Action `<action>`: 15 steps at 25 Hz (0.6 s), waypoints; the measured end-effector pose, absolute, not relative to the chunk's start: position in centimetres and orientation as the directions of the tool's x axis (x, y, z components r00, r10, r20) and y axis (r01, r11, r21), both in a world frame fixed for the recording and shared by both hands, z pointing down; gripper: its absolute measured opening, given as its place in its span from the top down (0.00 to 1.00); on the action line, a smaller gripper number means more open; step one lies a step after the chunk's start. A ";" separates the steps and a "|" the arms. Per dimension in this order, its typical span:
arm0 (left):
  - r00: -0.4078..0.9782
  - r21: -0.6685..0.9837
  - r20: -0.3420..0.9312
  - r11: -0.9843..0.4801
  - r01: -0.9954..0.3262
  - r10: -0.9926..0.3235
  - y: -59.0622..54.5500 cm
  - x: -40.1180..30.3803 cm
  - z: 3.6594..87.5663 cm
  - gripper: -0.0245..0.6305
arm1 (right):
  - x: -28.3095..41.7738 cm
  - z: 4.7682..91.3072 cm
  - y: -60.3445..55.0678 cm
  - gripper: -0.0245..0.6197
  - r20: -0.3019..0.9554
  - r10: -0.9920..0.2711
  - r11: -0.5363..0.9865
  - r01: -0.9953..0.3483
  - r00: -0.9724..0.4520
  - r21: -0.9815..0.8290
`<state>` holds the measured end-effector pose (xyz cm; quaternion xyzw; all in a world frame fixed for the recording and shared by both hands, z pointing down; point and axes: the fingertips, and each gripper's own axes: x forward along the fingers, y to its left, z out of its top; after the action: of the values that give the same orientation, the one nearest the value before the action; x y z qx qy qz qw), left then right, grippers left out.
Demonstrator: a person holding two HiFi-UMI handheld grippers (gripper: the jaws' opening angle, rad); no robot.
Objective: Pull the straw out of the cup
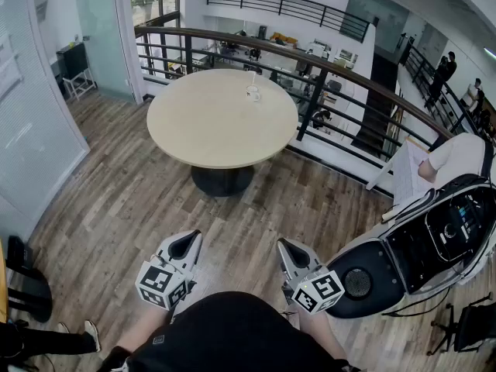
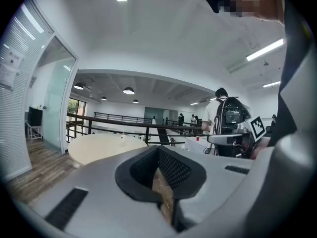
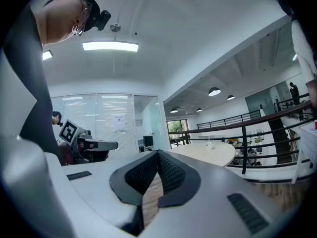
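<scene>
A small white cup (image 1: 253, 93) stands near the far edge of the round beige table (image 1: 209, 130); its straw is too small to make out. The cup also shows far off in the left gripper view (image 2: 123, 135) and the right gripper view (image 3: 209, 145). Both grippers are held close to the person's body, well short of the table. My left gripper (image 1: 184, 246) (image 2: 158, 151) is shut with nothing between its pads. My right gripper (image 1: 293, 250) (image 3: 158, 155) is shut and empty too. Each gripper appears beside the other in its view.
A black railing (image 1: 325, 68) curves behind the table over a lower floor. A white and black machine (image 1: 418, 262) stands at the right, with a person (image 1: 457, 153) behind it. A glass wall (image 1: 31, 91) runs along the left. Wood floor lies between me and the table.
</scene>
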<state>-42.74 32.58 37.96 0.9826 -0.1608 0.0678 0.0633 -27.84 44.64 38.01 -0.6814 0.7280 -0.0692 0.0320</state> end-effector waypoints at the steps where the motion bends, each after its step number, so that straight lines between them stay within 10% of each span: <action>1: 0.939 0.105 0.152 -0.940 -0.325 -0.307 33.1 -42.8 38.0 0.95 | -27.8 38.1 45.1 0.93 0.048 -0.997 0.058 -0.988 -0.065 -0.142; 15: 0.931 0.108 0.152 -0.931 -0.349 -0.331 36.9 -40.4 39.5 0.95 | -26.4 38.7 49.8 0.93 0.052 -0.993 0.100 -0.988 -0.107 -0.116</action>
<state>-40.40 36.92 39.53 0.9804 -0.1733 0.0657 0.0666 -26.38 49.77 38.69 -0.6680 0.7415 -0.0606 0.0197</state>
